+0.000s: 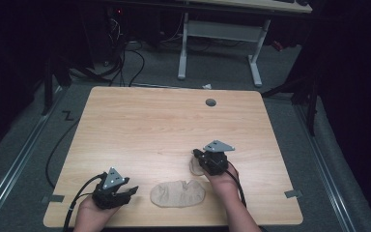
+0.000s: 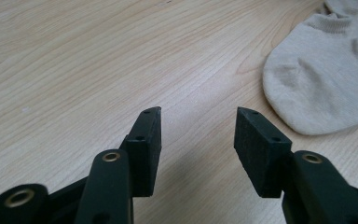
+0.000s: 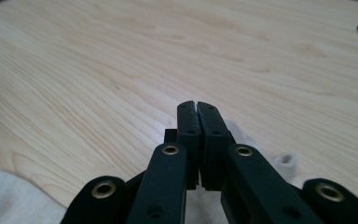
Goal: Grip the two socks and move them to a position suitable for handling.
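Beige sock point(image 1: 178, 194) flat near table's point(image 1: 140, 121) front edge, between the two grippers. Second sock point(image 1: 195, 166) lies partly under right gripper point(image 1: 199, 155), whose jaws are pressed together, seemingly pinching nothing. Risk: lifting now may leave that sock behind. Left gripper point(image 2: 198, 126) gapes empty, just beside first sock's toe.

The left tool point(image 1: 128, 192) sits low in the person's left hand point(image 1: 92, 212), its jaws spread apart with nothing between them. The right tool point(image 1: 197, 155), gripped by the right hand point(image 1: 223, 180), has its jaws pressed together.
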The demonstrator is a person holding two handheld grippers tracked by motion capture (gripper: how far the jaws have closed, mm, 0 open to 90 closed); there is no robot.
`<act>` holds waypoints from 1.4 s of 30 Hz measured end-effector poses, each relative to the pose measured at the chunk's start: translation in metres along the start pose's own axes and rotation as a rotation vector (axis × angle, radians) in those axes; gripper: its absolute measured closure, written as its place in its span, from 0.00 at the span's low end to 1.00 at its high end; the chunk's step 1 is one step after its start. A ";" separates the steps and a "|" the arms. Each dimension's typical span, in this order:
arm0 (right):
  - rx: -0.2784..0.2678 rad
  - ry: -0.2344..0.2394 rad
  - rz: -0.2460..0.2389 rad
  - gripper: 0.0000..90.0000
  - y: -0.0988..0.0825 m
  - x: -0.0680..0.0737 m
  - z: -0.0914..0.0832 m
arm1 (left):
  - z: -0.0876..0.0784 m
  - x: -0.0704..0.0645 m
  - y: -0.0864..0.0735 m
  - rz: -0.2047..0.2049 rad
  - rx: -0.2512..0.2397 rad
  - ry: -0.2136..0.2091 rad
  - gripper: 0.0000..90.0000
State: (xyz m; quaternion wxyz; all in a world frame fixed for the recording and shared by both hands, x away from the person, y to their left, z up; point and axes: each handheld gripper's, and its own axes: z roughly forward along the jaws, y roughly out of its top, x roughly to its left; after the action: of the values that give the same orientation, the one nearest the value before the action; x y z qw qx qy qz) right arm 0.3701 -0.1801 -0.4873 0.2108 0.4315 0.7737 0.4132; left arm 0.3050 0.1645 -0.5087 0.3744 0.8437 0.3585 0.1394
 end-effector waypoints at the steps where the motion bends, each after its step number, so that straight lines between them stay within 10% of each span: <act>1: 0.000 0.000 0.000 0.98 0.000 0.000 0.000 | 0.000 0.000 0.000 0.000 0.000 0.000 0.57; 10: -0.077 -0.057 0.064 0.98 -0.013 -0.015 -0.030 | 0.012 -0.006 0.019 0.035 -0.026 -0.045 0.57; 18: -0.035 -0.195 0.182 0.98 -0.053 -0.060 -0.061 | 0.030 -0.013 0.040 0.059 -0.048 -0.089 0.57; 26: -0.008 -0.267 0.137 0.80 -0.059 -0.063 -0.072 | 0.036 -0.017 0.044 0.076 -0.040 -0.098 0.57; 35: 0.113 -0.160 0.092 0.83 -0.054 -0.065 -0.050 | 0.025 -0.008 0.036 0.032 -0.054 -0.083 0.57; 39: 0.139 -0.034 -0.002 0.94 -0.050 -0.050 -0.040 | 0.023 -0.006 0.033 0.022 -0.051 -0.076 0.57; 42: 0.164 -0.031 -0.073 0.97 -0.047 -0.032 -0.029 | 0.022 -0.006 0.032 0.019 -0.048 -0.074 0.57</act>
State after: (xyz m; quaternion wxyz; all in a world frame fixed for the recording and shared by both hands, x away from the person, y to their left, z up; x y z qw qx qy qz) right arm 0.3441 -0.2342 -0.5105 0.2015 0.4251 0.8168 0.3340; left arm 0.3277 0.1342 -0.5002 0.4061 0.8424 0.3331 0.1202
